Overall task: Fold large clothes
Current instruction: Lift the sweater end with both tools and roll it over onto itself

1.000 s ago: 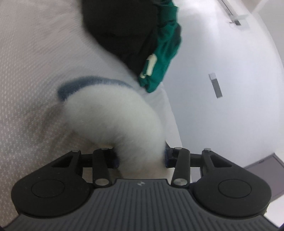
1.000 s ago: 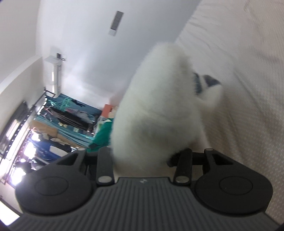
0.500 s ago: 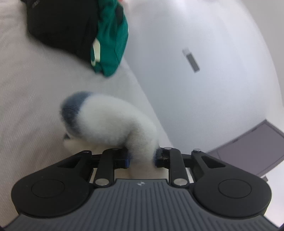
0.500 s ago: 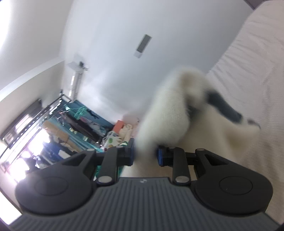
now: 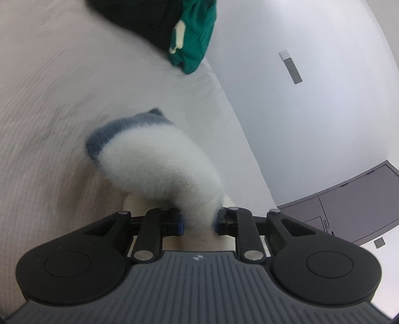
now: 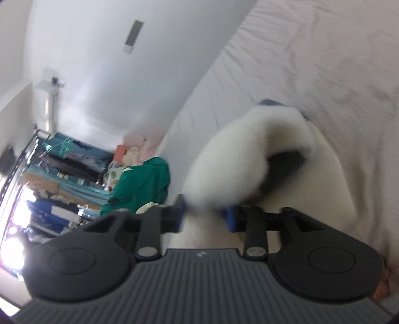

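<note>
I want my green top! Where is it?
The green top lies at the bed's far edge by the white wall, beside a black garment, beyond the fluffy white garment.

Between the left gripper's matt black plastic jaws sat a fuzzy white fleece garment with a blue knit cuff; beyond them lay a finely textured cloth bedspread.

Right hand-held gripper: jaws opening, fluffy white fabric between them
Fleece garment: white, blue-grey trim, bunched above the bed
Green garment: heaped at the bed's far end
Clothes rack: left, crowded
</note>
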{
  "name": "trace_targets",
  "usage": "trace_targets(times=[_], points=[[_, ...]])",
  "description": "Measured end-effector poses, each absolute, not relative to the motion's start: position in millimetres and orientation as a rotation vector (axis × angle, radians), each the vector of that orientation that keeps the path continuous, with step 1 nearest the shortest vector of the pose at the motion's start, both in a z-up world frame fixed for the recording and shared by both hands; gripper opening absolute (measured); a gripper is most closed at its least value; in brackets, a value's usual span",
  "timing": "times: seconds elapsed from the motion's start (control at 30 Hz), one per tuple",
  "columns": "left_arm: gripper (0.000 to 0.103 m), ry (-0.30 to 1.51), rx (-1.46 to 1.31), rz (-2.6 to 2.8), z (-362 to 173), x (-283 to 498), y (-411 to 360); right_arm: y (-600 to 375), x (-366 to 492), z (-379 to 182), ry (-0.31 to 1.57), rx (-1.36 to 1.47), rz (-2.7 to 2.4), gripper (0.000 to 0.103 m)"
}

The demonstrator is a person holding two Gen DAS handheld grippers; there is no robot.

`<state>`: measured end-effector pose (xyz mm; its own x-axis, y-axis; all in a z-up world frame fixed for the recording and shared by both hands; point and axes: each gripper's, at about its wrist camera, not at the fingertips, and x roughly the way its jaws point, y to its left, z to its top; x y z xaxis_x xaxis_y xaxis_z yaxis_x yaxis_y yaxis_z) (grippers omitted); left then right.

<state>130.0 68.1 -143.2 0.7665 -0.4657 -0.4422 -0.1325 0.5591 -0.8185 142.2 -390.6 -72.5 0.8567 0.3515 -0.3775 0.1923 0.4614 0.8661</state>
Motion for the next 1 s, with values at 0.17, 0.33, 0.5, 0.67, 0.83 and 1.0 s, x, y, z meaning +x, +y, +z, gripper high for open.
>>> trace_targets(times=[0.17,0.33,0.5,0.67,0.83,1.0], points=[[0.069,0.727,-1.030,-0.253,-153.7,133.0,69.9,-379.9,134.1,-93.4,0.612,1.166,0.015,0.089],[0.091,0.765,-1.073,-0.271,-165.9,130.9,70.1,-369.0,129.6,-122.7,0.755,1.269,-0.153,0.091],[0.094,0.847,-1.095,-0.195,-183.2,128.8,73.3,-360.0,148.2,-147.8,0.871,1.278,-0.233,0.089],[0.097,0.903,-1.095,-0.151,-196.9,121.3,77.7,-355.4,160.1,-159.0,0.814,1.314,-0.246,0.093],[0.103,0.923,-1.128,-0.126,-216.0,130.1,79.1,-351.7,169.4,-173.0,0.762,1.320,-0.234,0.094],[0.103,0.869,-1.203,-0.121,-227.9,152.3,74.0,-352.2,183.7,-181.6,0.697,1.330,-0.193,0.093]])
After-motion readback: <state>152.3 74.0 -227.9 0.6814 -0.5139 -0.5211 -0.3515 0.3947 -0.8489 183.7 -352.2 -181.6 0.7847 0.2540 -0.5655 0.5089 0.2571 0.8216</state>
